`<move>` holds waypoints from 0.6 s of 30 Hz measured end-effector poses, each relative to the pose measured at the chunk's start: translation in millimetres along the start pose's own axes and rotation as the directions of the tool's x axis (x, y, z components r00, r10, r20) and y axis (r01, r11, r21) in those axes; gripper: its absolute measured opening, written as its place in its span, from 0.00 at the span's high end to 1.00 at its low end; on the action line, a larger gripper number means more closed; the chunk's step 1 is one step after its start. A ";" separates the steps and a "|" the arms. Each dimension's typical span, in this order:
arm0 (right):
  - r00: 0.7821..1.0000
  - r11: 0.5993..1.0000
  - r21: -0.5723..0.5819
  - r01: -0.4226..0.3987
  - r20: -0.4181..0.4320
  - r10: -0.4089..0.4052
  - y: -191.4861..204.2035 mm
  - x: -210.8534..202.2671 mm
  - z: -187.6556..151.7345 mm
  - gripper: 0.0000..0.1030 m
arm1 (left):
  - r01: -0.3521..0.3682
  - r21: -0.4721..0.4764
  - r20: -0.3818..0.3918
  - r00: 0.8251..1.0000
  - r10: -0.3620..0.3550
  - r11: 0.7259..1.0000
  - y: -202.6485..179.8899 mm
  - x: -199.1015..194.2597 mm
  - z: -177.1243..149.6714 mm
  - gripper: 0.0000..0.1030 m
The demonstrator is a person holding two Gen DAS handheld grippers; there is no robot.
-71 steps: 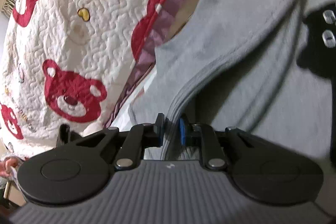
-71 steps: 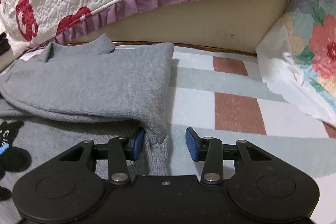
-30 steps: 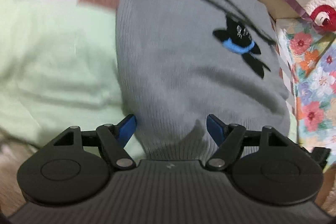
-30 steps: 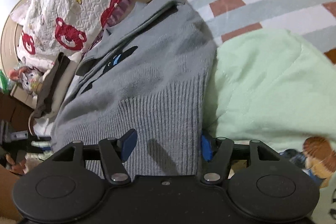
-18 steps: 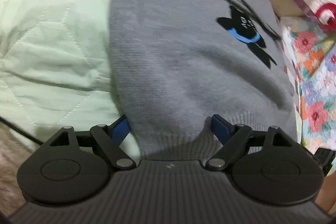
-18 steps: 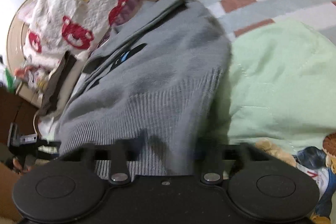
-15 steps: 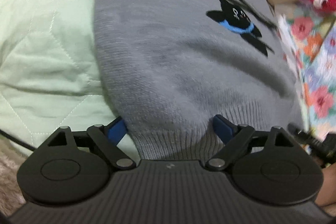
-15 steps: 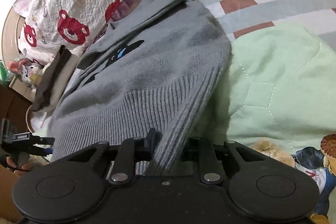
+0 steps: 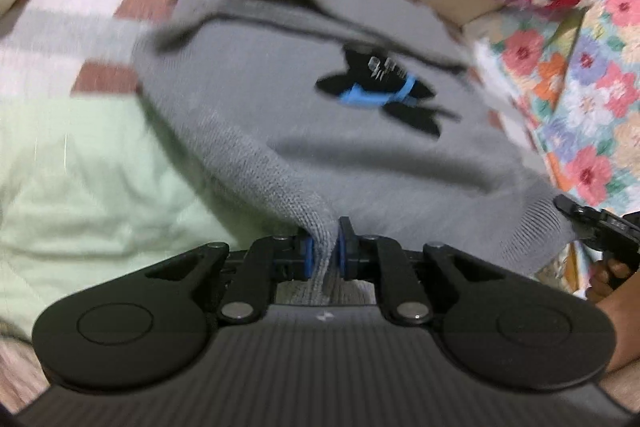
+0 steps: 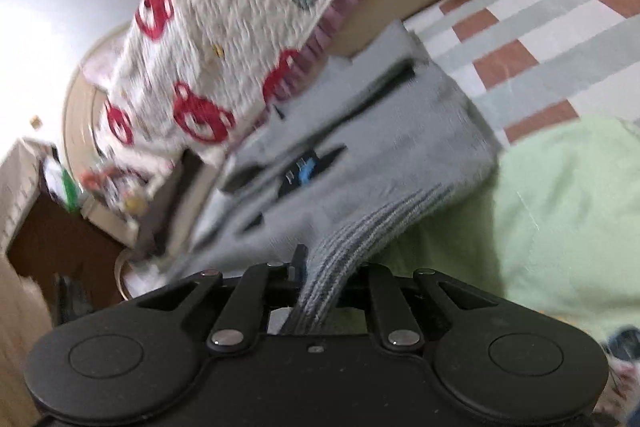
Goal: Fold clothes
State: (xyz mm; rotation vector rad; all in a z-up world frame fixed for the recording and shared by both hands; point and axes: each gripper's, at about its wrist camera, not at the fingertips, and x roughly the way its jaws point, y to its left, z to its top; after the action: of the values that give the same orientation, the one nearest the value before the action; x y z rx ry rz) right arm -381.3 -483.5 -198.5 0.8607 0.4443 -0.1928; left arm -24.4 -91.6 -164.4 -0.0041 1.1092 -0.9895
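Note:
A grey knit sweater (image 9: 360,147) with a black cat patch (image 9: 380,91) lies on the bed, collar at the far end. My left gripper (image 9: 323,247) has its jaws closing, and the blue pads pinch a fold of the ribbed hem. In the right wrist view the sweater (image 10: 380,155) rises towards my right gripper (image 10: 324,267), whose jaws are also closing on the ribbed hem corner; the cloth hides the right pad. That corner hangs lifted off the bed. The right gripper (image 9: 580,223) also shows at the left wrist view's right edge, holding the hem's other end.
A pale green quilt (image 9: 80,167) lies under and beside the hem. Beyond it is a striped sheet (image 9: 60,27). A white bear-print quilt (image 10: 224,27) hangs behind the collar, and a floral cover (image 9: 580,87) lies to the right. A person's hand (image 9: 608,275) shows at the edge.
Both grippers went from wide open around the hem to closed on it, the right one first. The hem has since lifted off the green quilt, and both views are blurred by motion.

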 end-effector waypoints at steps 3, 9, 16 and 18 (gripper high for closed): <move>1.000 0.998 -0.068 0.010 0.019 -0.009 15.0 3.7 19.9 0.87 | -0.004 0.034 0.034 0.999 0.002 0.999 -7.2 -8.6 13.9 0.90; 1.000 0.985 -0.171 0.012 0.030 -0.007 36.5 17.7 57.9 0.88 | -0.001 0.062 0.078 0.997 -0.004 0.998 -20.5 -6.0 25.0 0.90; 0.996 0.939 -0.330 0.093 0.033 -0.087 66.2 44.3 117.7 0.88 | -0.146 0.233 0.172 0.979 0.107 0.961 -42.2 -10.1 60.6 0.90; 0.996 0.925 -0.368 0.094 0.034 -0.087 76.3 52.2 134.6 0.88 | -0.159 0.253 0.197 0.974 0.111 0.954 -46.4 -10.5 71.6 0.90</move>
State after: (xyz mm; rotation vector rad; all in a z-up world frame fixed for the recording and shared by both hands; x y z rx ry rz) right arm -268.6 -537.1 -93.1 0.4679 0.4862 -0.1936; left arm -2.6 -144.5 -100.3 0.1953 0.7927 -0.9877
